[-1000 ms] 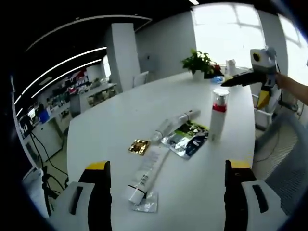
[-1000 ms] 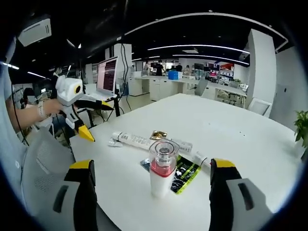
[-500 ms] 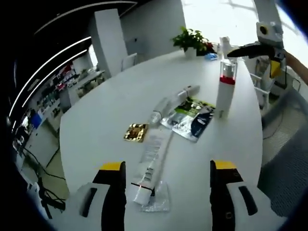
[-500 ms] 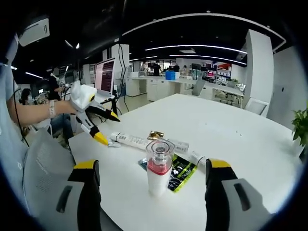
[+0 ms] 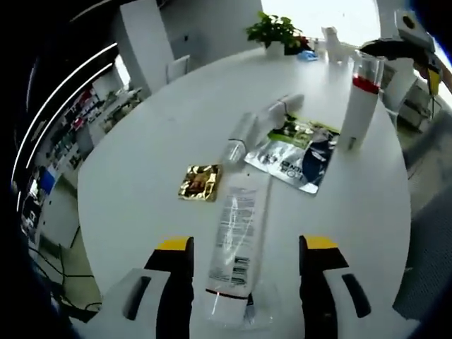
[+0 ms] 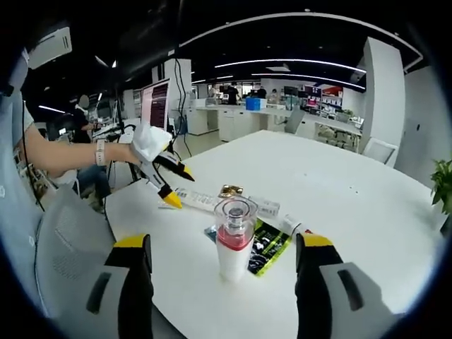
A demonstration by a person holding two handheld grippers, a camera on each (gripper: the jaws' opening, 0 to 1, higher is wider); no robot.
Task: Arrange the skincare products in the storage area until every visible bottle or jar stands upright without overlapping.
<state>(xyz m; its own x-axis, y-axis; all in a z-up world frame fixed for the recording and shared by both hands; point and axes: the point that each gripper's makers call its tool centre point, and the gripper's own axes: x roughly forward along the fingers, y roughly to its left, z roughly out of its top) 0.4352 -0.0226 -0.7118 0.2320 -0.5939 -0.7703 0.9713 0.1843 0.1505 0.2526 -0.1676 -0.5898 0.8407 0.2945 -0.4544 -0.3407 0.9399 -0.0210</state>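
White pump bottle (image 6: 234, 240) with a red band and clear cap stands upright on the white tabletop (image 6: 353, 205), just beside a green-and-black sachet (image 6: 265, 248); in the left gripper view the same bottle (image 5: 360, 102) stands at the far right, its base near the silver edge of the sachet (image 5: 300, 154). A long white tube (image 5: 236, 240) lies flat, pointing away from the left gripper (image 5: 246, 248), its crimped end between the two yellow-tipped fingers, which are spread wide and touch nothing that can be seen. Beyond the tube's far end a second, smaller tube (image 5: 261, 123) lies on its side, partly against the sachet. A gold foil packet (image 5: 200, 183) lies flat just left of the long tube. A potted plant (image 5: 274, 32) sits at the far edge of the tabletop. In the right gripper view the right gripper (image 6: 220, 248) has its fingers spread on either side of the upright bottle, apart from it. There the left gripper (image 6: 168, 185) comes in from the left, held by a person's hand (image 6: 127, 150), tips angled down over the tube's end (image 6: 191, 201). Office desks and monitors lie behind.
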